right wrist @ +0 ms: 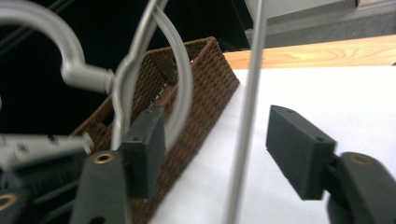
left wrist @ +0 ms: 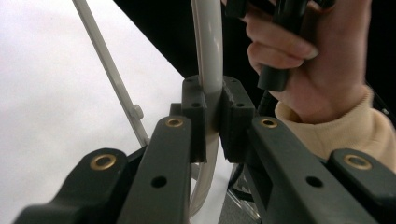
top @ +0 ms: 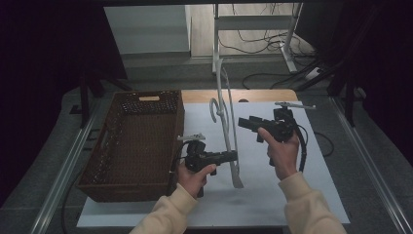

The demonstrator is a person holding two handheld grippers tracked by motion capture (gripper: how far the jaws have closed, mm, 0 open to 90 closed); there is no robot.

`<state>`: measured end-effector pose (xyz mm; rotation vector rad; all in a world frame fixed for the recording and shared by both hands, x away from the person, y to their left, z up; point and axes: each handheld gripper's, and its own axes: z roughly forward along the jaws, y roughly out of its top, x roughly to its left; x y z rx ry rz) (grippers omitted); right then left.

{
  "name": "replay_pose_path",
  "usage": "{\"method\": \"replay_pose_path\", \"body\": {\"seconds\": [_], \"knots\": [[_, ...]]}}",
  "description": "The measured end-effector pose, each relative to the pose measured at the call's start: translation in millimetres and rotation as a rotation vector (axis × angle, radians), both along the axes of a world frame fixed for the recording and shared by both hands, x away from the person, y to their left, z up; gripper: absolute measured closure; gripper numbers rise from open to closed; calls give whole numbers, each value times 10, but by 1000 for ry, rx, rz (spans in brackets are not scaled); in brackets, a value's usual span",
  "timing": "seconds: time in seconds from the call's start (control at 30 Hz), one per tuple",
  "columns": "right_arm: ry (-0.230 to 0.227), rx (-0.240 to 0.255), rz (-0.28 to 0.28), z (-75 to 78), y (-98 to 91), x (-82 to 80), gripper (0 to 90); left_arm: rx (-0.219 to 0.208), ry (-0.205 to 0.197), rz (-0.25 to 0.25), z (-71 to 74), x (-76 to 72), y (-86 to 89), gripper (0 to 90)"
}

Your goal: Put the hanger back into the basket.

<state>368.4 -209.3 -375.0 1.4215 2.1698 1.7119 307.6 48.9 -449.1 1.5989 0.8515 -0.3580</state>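
The left gripper (top: 233, 156) is clamping the grey plastic hanger (top: 225, 122) on one of its arms, its pads pressing both sides of the bar in the left gripper view, and holding it upright over the white mat (top: 272, 195) with the hook (top: 216, 108) toward the top. The right gripper (top: 245, 123) is standing released, its jaws apart with the hanger's thin crossbar (right wrist: 245, 126) passing between them and touching neither pad (right wrist: 299, 149), so the whole weight is resting on the left grip alone. Just beyond the left gripper, on its far side from the right hand, the brown wicker basket (top: 136, 141) is sitting, which looks like the place the hanger is heading. The risk from here is that the hanger is pivoting in a single narrow pinch low on a smooth, rounded bar: a quick swing could be letting it rotate or slip down through the pads. The hook could also be snagging on the basket's rim, and the open right jaws, if moved sideways, could be knocking the crossbar and twisting the hanger loose
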Motion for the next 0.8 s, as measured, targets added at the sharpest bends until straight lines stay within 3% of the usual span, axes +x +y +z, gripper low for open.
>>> {"method": "replay_pose_path", "body": {"seconds": [0.07, 0.17, 0.23, 0.43, 0.5, 0.6, 0.8], "knots": [[-32, -28, 12, -24, -132, -72, 315, 8, -8, -7, 54, -15, 29, 820], [-46, -30, 21, -66, -221, -119, 311, 16, -13, -22, 146, -37, 100, 820], [-62, -56, 24, -147, -351, -201, 307, 24, -19, -35, 207, -52, 170, 820], [-47, -106, 36, -375, -585, -271, 293, 33, -32, -61, 389, -89, 470, 819], [-86, -181, -3, -442, -676, -296, 289, 36, -36, -67, 437, -96, 574, 819], [-108, -233, 13, -492, -736, -318, 272, 52, -50, -69, 518, -117, 741, 820], [-77, -256, 12, -592, -826, -332, 262, 94, -66, -61, 644, -160, 1022, 819]]}}
